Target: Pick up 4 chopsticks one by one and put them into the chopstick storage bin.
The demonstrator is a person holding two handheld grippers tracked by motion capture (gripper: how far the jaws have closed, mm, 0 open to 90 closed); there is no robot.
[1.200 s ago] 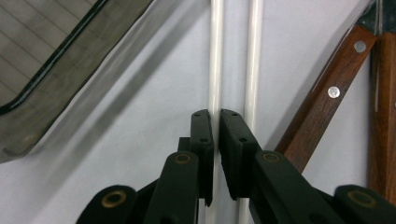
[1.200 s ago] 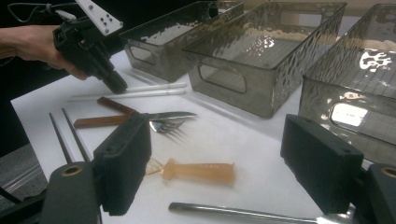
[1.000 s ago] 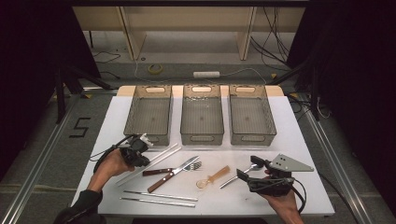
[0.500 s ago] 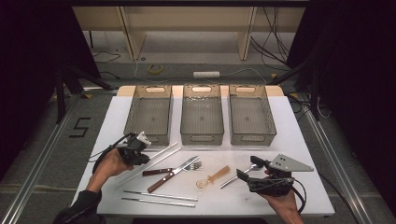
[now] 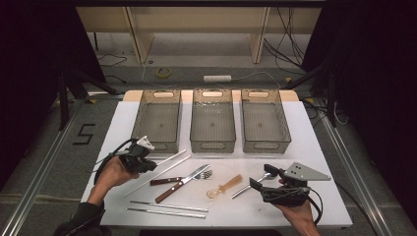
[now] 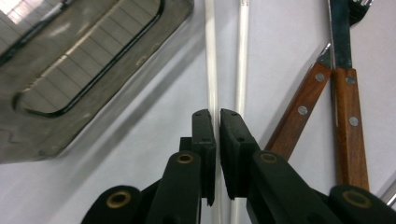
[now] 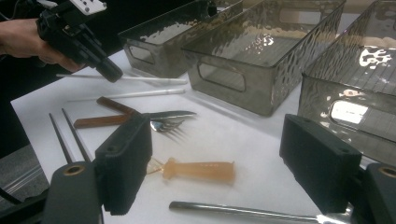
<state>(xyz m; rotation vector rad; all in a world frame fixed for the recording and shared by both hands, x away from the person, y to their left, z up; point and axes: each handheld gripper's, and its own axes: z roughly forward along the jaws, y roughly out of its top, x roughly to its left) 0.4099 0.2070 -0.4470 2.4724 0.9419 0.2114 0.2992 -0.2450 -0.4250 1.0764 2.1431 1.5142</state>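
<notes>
Your right gripper [image 5: 259, 180] hovers over the near right of the tabletop [image 5: 314, 147], jaws wide and empty, above a metal spoon [image 7: 243, 212] and an amber spoon [image 7: 198, 170]. Nearer the left edge lie two dark chopsticks [image 5: 167, 208]. Your left gripper [image 6: 217, 114] is closed on a white chopstick [image 6: 210, 56], which lies flat on the tabletop; a second white chopstick [image 6: 243, 56] lies just beside it. A knife [image 6: 348, 116] and a fork [image 6: 303, 107] lie crossed to their right. Three bins [image 5: 212, 123] stand in a row beyond.
</notes>
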